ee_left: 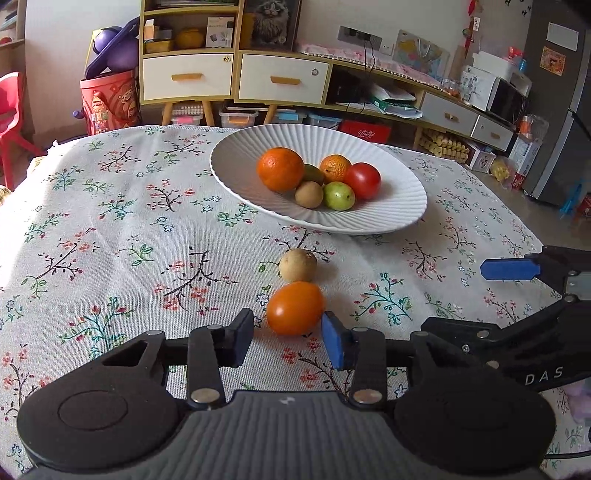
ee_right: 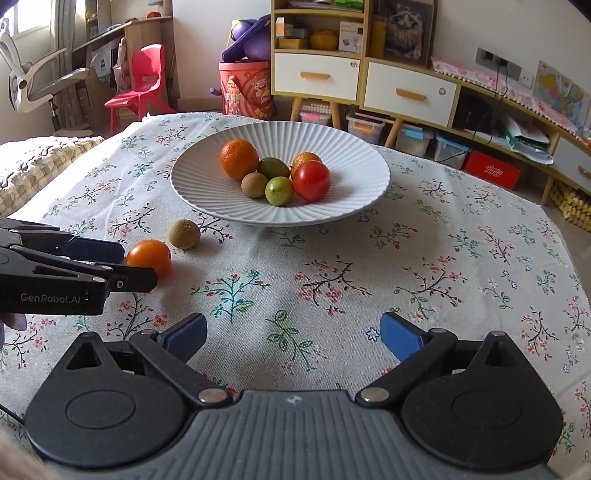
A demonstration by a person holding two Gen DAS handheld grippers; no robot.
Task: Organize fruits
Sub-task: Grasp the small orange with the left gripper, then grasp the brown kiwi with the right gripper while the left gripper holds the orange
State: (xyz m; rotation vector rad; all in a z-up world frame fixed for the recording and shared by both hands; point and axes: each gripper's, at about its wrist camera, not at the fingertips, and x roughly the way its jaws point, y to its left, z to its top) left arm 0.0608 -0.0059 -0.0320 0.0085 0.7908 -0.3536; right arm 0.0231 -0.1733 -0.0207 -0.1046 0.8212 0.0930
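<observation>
Left claw (ee_right: 142,267) at orange tomato (ee_right: 149,255)

Floral tablecloth (ee_right: 332,266) spread across the table. Behind it, a yellow-framed cabinet with white drawers (ee_right: 316,75), a framed cat picture (ee_right: 404,27) on top, a red plastic chair (ee_right: 142,83), a red printed bucket (ee_right: 245,88), clear storage boxes (ee_right: 413,138) underneath.

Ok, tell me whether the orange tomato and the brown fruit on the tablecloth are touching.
Apart. The right wrist view shows a strip of tablecloth between the orange tomato and the brown fruit; the left wrist view stacks them, hiding the gap.
</observation>
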